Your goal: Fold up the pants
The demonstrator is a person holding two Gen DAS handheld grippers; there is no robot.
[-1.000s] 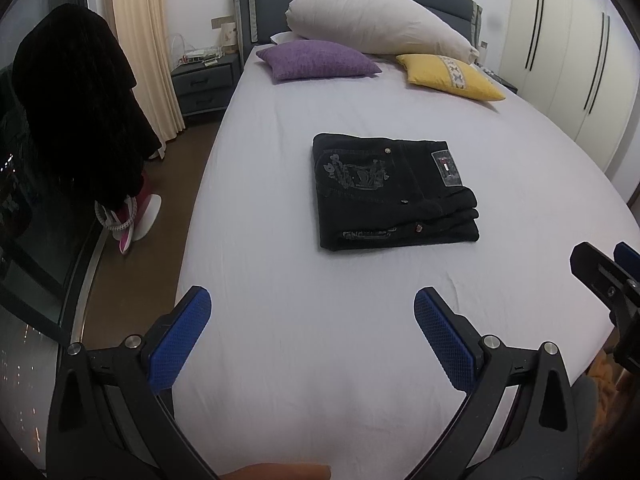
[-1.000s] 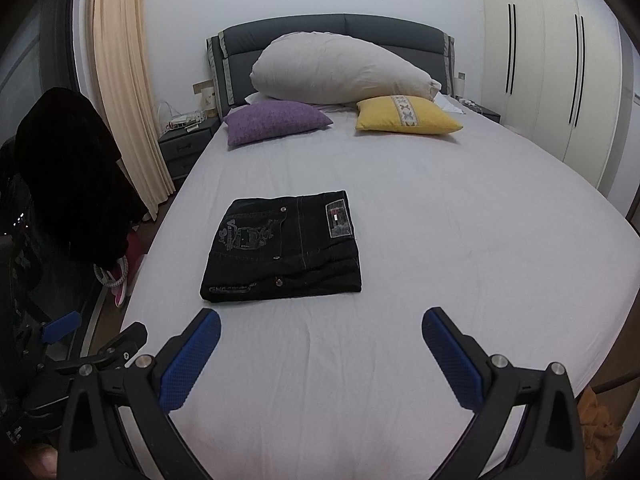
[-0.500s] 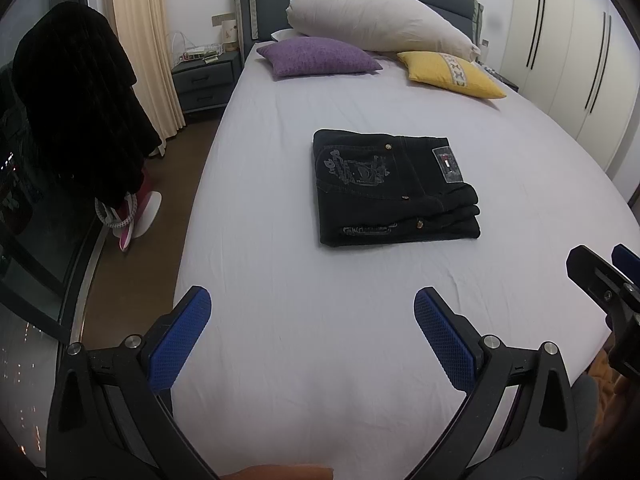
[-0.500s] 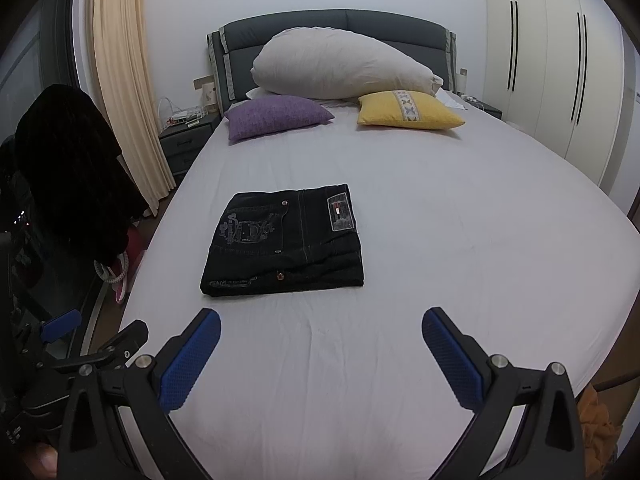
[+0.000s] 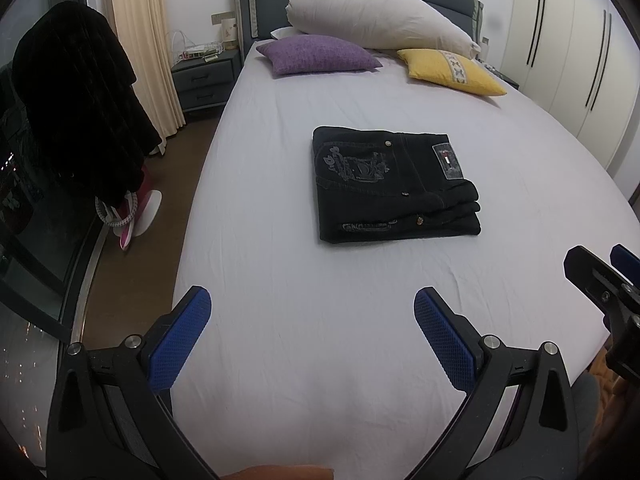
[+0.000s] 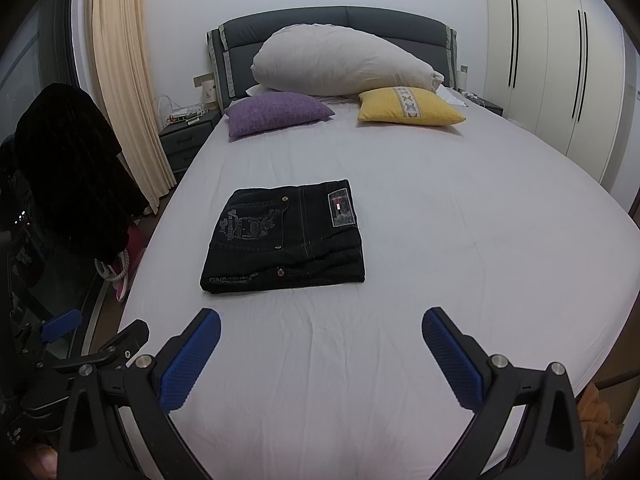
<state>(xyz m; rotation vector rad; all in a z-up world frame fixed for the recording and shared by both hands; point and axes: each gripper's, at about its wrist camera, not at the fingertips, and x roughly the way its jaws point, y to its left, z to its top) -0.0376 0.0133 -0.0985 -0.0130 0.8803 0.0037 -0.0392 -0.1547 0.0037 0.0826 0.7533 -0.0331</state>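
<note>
Black pants [image 5: 394, 186] lie folded into a flat rectangle on the white bed [image 5: 320, 320], with an embroidered pocket and a waist patch facing up. They also show in the right wrist view [image 6: 286, 236]. My left gripper [image 5: 312, 316] is open and empty, held above the sheet well short of the pants. My right gripper [image 6: 320, 336] is open and empty too, near the foot of the bed. The right gripper's edge shows at the right of the left wrist view [image 5: 604, 280].
A purple cushion [image 6: 278, 114], a yellow cushion [image 6: 408, 108] and a large white pillow [image 6: 344, 62] lie at the headboard. A nightstand [image 5: 204, 76] and a curtain [image 5: 140, 40] stand left of the bed. Dark clothing [image 5: 76, 100] hangs at the left. Wardrobes [image 6: 560, 72] line the right wall.
Both grippers have drawn back slightly from the pants and stayed open. The pants have not moved.
</note>
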